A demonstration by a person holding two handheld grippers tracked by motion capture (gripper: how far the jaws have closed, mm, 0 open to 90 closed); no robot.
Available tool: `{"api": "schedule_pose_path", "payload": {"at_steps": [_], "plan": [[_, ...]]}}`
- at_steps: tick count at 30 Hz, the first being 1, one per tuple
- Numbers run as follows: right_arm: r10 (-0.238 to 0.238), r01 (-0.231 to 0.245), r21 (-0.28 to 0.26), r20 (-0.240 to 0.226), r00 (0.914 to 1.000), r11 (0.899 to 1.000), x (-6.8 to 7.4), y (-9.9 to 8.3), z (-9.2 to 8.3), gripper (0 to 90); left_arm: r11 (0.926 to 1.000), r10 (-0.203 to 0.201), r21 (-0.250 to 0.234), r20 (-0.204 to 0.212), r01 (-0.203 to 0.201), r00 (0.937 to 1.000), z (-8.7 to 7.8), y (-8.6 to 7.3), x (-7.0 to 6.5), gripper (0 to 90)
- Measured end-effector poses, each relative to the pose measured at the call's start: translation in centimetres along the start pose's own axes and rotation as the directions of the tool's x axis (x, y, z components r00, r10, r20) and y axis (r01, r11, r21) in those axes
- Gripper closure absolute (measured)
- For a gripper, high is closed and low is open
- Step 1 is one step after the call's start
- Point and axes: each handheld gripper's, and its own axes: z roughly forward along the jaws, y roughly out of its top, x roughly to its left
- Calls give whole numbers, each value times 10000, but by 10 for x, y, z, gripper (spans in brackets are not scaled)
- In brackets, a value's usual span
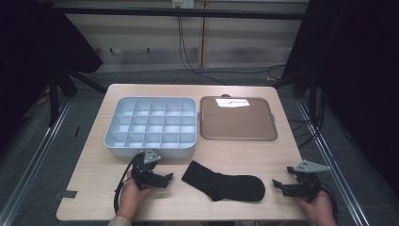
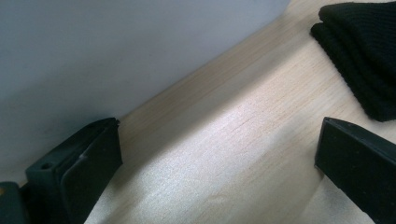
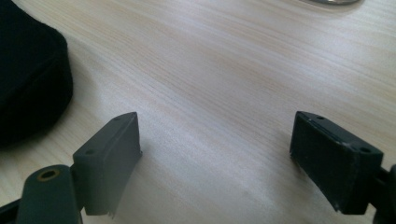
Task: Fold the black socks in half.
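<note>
The white slip (image 1: 232, 102) on the brown tray (image 1: 237, 127) is too small to read.

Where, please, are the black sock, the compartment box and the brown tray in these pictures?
black sock (image 1: 226, 184): high view, middle of the foot part.
compartment box (image 1: 149, 150): high view, near outer wall.
brown tray (image 1: 237, 123): high view, bare middle of its floor.

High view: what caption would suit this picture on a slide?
A black sock lies on a wooden table between two open hand-held grippers, left and right, before a divided tray.
</note>
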Motion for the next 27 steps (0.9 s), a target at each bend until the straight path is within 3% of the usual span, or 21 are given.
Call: {"api": "schedule_pose_path", "payload": {"at_steps": [13, 15, 18, 21, 24, 25, 27], "plan": [[-69, 69, -40, -130, 9999, 10000, 0, 1, 1, 176, 9999, 52, 144, -12, -52, 10000, -1, 1, 0, 0], [-138, 136, -88, -192, 9997, 9999, 0, 1, 1, 203, 9997, -118, 199, -38, 119, 9999, 0, 2, -1, 0], [-68, 66, -92, -189, 9998, 9999, 3, 2, 1, 230, 9964, -216, 813, -104, 224, 9997, -3, 7, -3, 13], [-156, 156, -30, -232, 9996, 9999, 4, 3, 0, 280, 9942, -290, 1029, -143, 303, 9995, -5, 9, -4, 41], [-327, 329, 33, -385, 9987, 9995, 7, 5, -1, 341, 9931, -576, 1030, 129, 560, 9983, -9, 12, -4, 124], [-332, 337, 93, -444, 9985, 9994, 9, 5, -2, 364, 9908, -876, 1063, 359, 833, 9955, -10, 14, -5, 177], [-468, 476, 121, -621, 9970, 9988, 12, 6, -3, 411, 9874, -1053, 1247, 624, 970, 9925, -10, 17, -6, 201]]}}
